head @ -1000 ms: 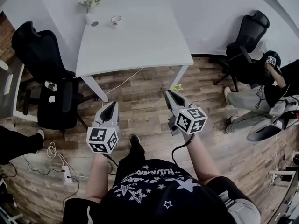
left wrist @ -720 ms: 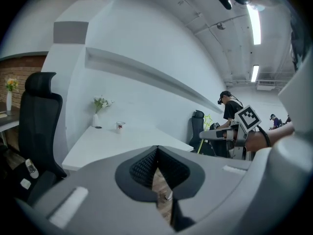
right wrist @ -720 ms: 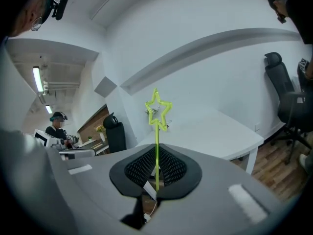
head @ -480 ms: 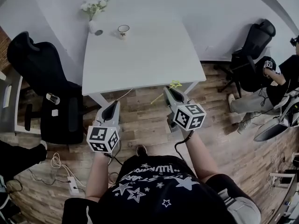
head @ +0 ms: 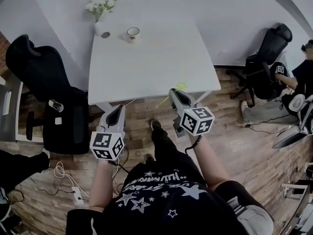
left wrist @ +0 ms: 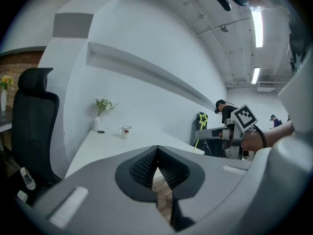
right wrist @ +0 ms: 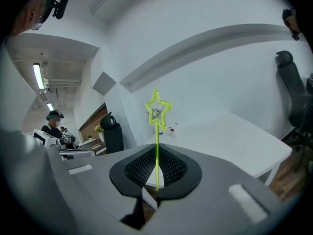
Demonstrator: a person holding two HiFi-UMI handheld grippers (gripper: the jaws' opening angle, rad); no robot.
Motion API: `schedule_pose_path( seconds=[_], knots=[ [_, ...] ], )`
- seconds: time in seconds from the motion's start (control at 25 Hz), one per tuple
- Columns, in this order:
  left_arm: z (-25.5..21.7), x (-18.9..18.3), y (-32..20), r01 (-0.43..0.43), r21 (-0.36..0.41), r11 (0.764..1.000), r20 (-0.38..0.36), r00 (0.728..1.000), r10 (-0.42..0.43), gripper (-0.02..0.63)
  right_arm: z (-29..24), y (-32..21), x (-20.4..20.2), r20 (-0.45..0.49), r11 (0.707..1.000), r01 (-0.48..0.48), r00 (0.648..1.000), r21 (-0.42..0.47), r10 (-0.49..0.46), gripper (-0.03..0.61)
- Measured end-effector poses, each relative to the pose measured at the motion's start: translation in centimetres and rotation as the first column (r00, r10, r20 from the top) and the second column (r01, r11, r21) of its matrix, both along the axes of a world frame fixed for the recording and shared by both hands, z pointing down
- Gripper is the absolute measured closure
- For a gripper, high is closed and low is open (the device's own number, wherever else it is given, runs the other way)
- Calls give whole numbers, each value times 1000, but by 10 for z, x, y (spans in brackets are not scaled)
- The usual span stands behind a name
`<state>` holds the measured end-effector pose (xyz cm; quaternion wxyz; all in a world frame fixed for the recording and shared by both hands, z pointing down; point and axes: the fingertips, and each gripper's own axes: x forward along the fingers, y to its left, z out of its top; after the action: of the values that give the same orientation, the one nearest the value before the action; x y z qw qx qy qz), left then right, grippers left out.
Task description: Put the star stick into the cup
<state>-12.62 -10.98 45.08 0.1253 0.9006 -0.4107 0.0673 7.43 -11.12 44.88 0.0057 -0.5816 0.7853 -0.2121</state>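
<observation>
Your right gripper view shows what the head view cannot: the right gripper is clamped on the thin stem of the yellow-green star stick, star end upright above the pads. From the head view, only the star shows, poking past the gripper over the near edge of the white surface. The cup stands at the far end, well apart, near a vase of flowers. Your left gripper is closed on nothing. The left gripper view shows a small red mark on the cup. Your shirt's lettering is unreadable.
</observation>
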Motion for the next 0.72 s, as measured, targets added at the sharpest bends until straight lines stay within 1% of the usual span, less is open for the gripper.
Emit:
schedule_pose_path(
  seconds=[0.24, 0.48, 0.72],
  knots=[
    [5, -8, -39, 53, 3, 999, 1, 999, -53, 611, -1, -55, 2, 18, 1000, 22, 1000, 21, -22, 546],
    [6, -4, -100, 84, 2, 996, 16, 996, -84, 611, -11, -134, 12, 37, 998, 41, 998, 52, -43, 546],
    [2, 6, -165, 113, -2, 994, 30, 993, -113, 611, -22, -215, 24, 39, 996, 71, 997, 59, -73, 546]
  ],
)
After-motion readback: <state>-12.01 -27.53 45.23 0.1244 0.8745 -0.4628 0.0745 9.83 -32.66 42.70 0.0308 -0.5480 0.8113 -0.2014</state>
